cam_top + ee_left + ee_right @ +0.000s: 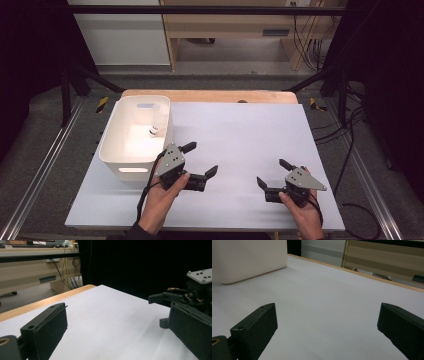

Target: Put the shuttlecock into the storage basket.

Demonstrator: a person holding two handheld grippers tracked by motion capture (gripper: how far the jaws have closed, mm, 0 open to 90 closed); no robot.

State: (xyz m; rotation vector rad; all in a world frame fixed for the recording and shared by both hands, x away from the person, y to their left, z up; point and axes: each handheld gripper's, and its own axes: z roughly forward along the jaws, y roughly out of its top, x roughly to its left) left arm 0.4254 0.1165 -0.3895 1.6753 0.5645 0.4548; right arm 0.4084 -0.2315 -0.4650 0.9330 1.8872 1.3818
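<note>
We find both the left gripper and the right gripper spread wide and empty over the white sheet. The small bottle lies inside the white bin, just beside our left gripper.

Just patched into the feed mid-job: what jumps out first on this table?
The white bin at the left of the white sheet, with a small clear bottle lying inside against its right wall. Near the front edge, the left tongs sit open beside the bin and the right tongs open opposite, both empty.
</note>
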